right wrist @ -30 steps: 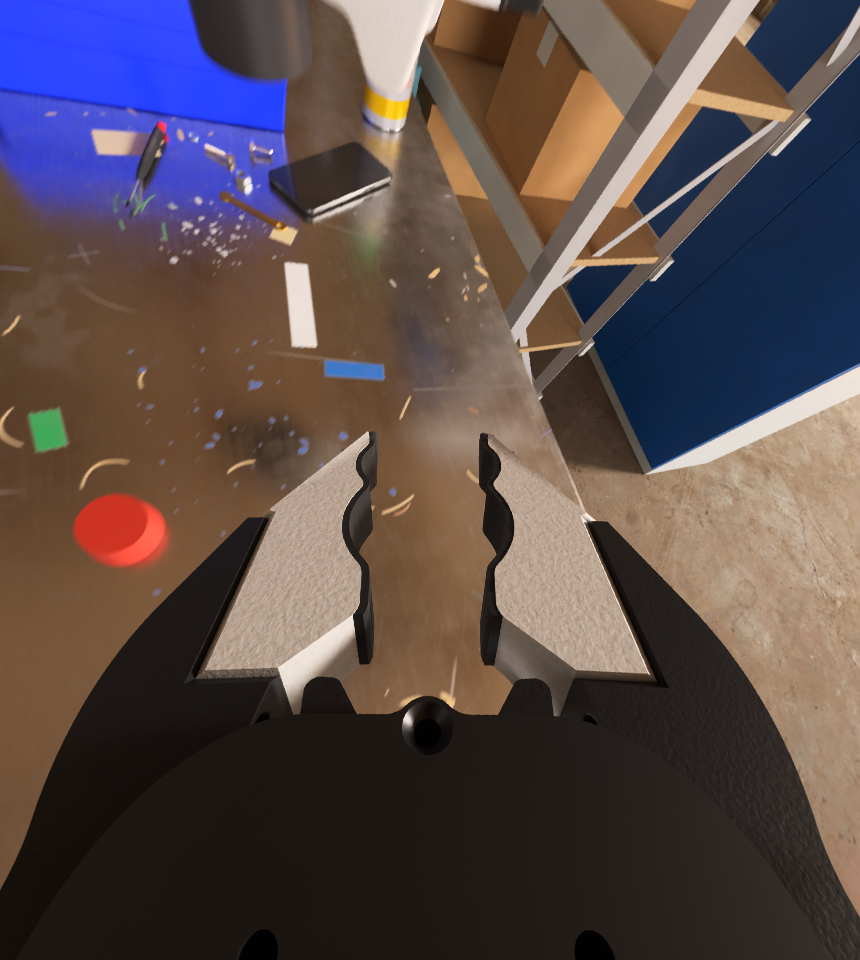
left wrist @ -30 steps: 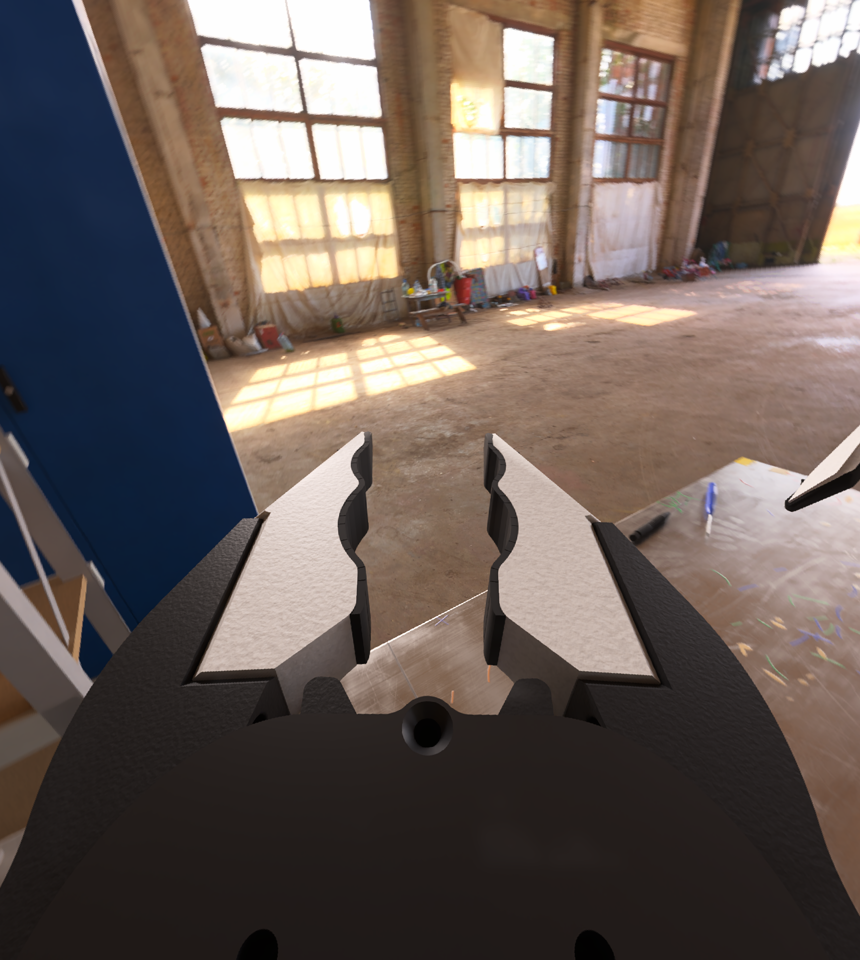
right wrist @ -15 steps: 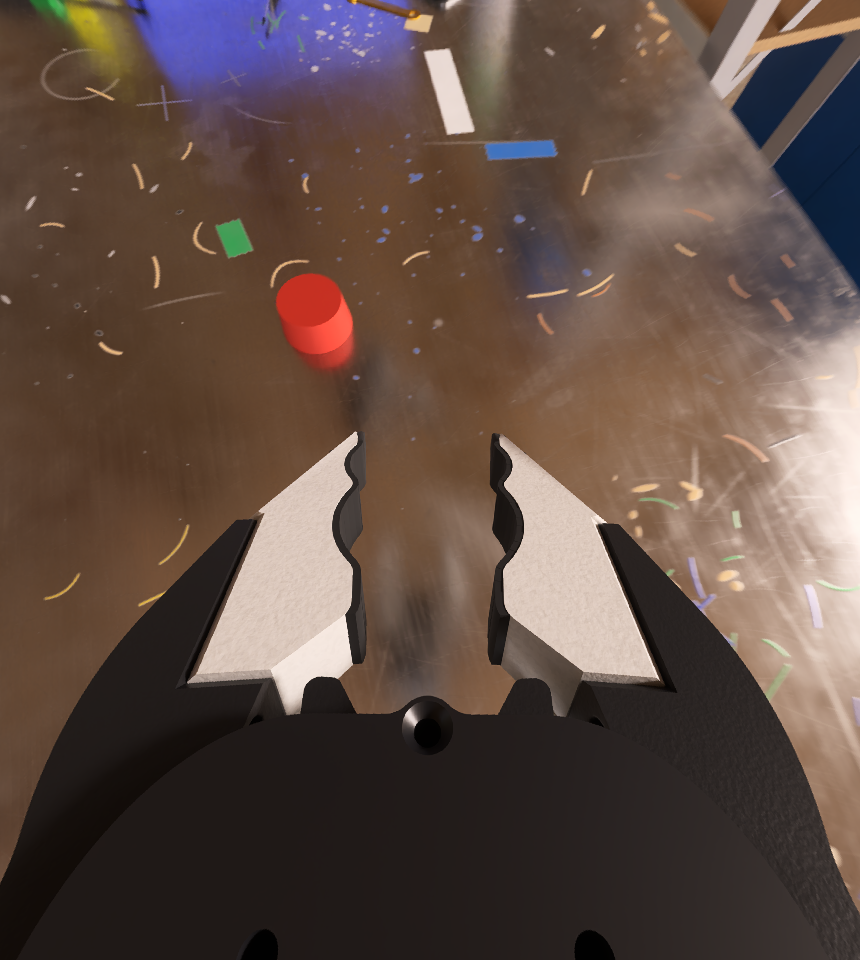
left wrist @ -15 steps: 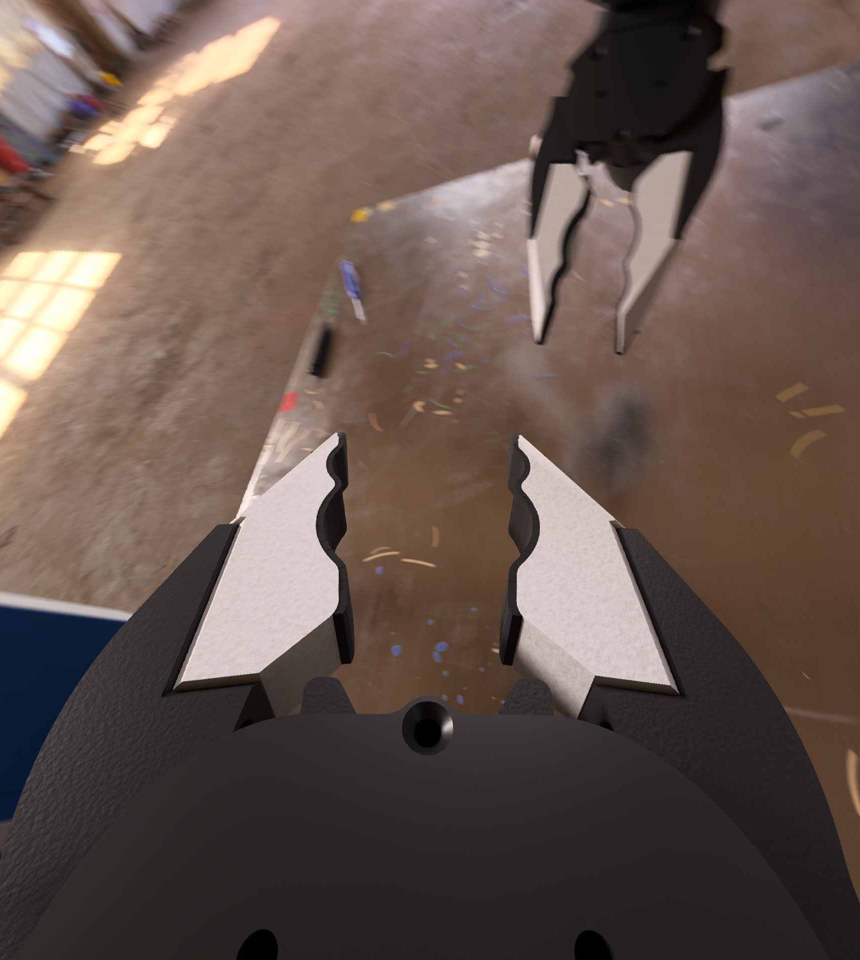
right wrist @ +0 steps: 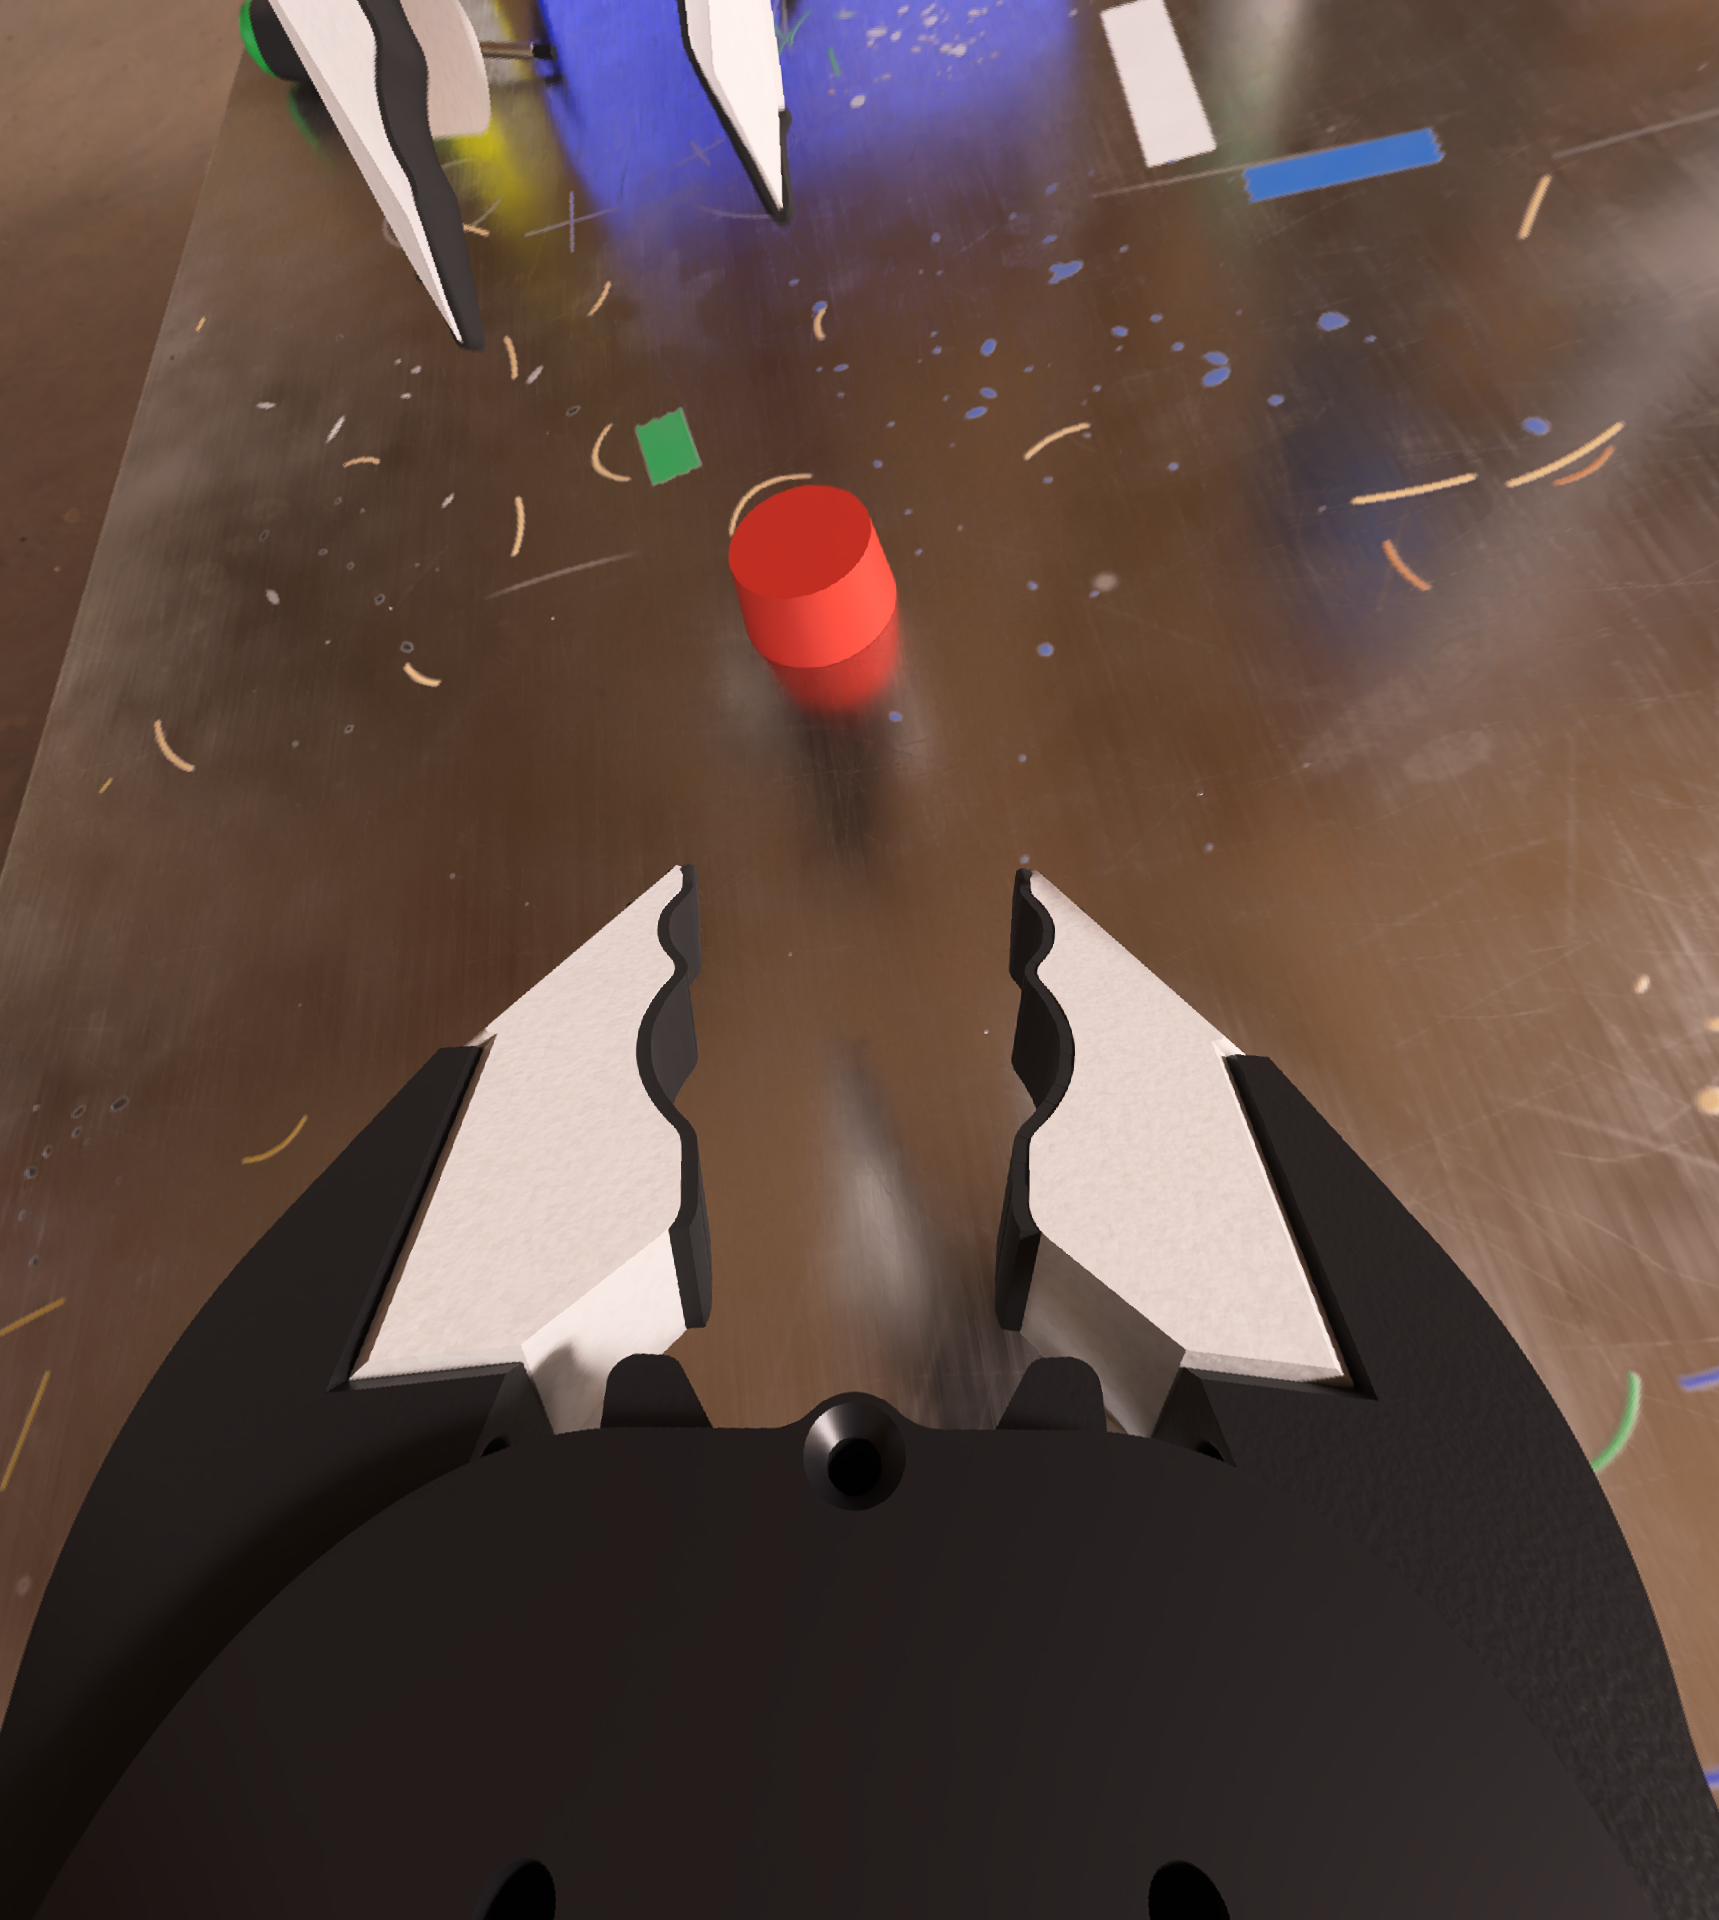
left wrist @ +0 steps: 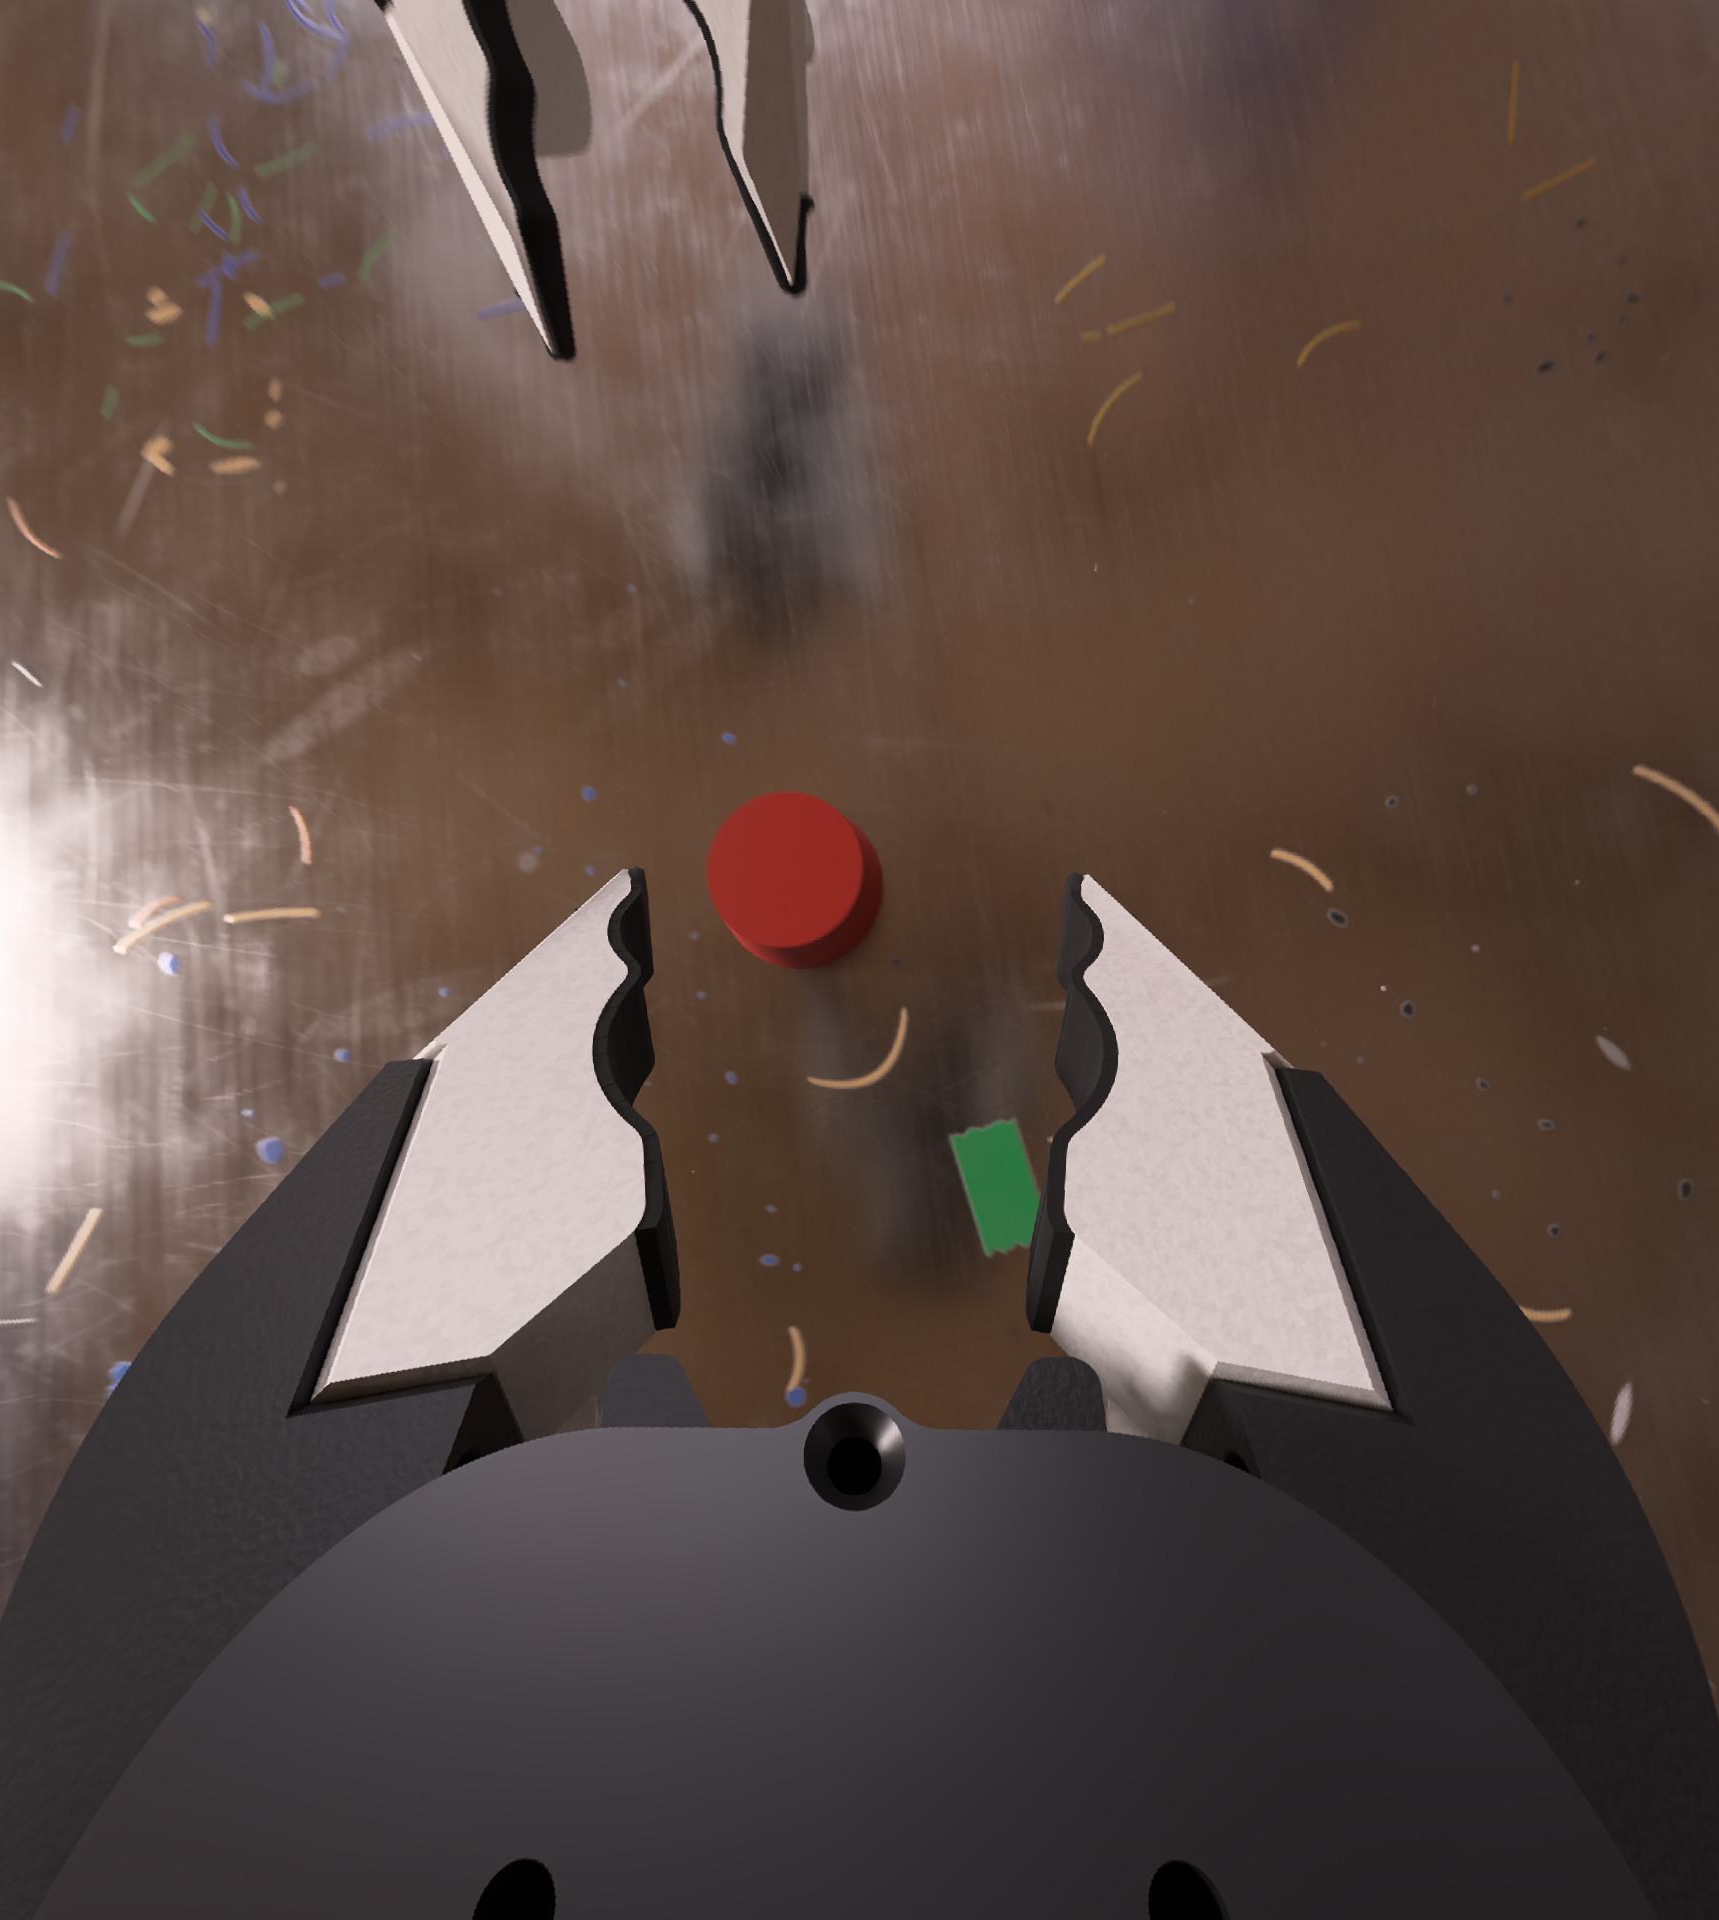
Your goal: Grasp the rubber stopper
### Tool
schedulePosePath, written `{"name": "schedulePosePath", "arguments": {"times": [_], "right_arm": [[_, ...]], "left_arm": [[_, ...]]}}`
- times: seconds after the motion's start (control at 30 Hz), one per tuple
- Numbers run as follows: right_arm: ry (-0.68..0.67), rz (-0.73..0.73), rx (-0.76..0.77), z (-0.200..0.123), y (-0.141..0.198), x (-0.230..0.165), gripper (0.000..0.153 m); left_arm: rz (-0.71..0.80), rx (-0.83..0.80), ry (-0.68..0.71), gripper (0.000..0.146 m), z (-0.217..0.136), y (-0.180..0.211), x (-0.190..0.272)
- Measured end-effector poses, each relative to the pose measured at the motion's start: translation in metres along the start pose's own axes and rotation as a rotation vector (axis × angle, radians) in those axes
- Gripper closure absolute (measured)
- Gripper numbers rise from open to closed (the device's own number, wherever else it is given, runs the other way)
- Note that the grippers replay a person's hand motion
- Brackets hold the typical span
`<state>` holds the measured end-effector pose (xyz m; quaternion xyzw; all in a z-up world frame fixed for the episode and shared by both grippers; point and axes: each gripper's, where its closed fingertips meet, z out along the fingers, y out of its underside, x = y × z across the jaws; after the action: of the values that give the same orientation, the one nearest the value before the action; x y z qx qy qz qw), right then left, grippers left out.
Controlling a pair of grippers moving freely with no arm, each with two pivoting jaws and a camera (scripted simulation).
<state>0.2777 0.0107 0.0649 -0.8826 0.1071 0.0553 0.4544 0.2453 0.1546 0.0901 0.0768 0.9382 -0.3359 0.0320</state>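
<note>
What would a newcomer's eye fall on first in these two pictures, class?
First the red rubber stopper, upright on the scratched metal table, just beyond the open left gripper. Next the open right gripper, facing it from the opposite side. Then the small green patch beside the stopper.

We see the right gripper (left wrist: 673, 322) cut off by the left wrist view's top edge, only its fingers showing. The left gripper (right wrist: 626, 275) is cropped likewise opposite, hiding blurred green (right wrist: 263, 42) and yellow (right wrist: 496, 166) shapes we cannot identify.
</note>
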Motion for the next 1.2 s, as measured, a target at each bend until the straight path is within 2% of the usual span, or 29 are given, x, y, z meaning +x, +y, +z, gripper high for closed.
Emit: {"name": "schedulePosePath", "arguments": {"times": [0.17,0.4,0.77,0.87,1.03,1.2], "right_arm": [[-0.011,0.005,-0.027,0.01,0.006,0.0,0.093],[0.009,0.008,-0.02,0.017,0.006,0.007,0.099],[0.122,0.012,0.04,0.012,0.001,0.035,0.102],[0.119,0.019,0.061,0.012,0.001,0.036,0.101],[0.129,0.019,0.073,0.008,0.002,0.037,0.095],[0.139,0.023,0.095,0.002,0.003,0.04,0.094]], "left_arm": [[-0.021,0.002,0.016,0.068,0.024,0.017,0.012],[-0.054,0.024,0.006,0.075,0.052,0.017,0.015],[-0.118,0.147,-0.157,0.082,0.053,0.019,-0.02],[-0.134,0.171,-0.155,0.082,0.059,0.021,-0.021],[-0.114,0.115,-0.134,0.078,0.075,0.031,-0.015],[-0.125,0.137,-0.137,0.078,0.075,0.029,-0.017]]}}
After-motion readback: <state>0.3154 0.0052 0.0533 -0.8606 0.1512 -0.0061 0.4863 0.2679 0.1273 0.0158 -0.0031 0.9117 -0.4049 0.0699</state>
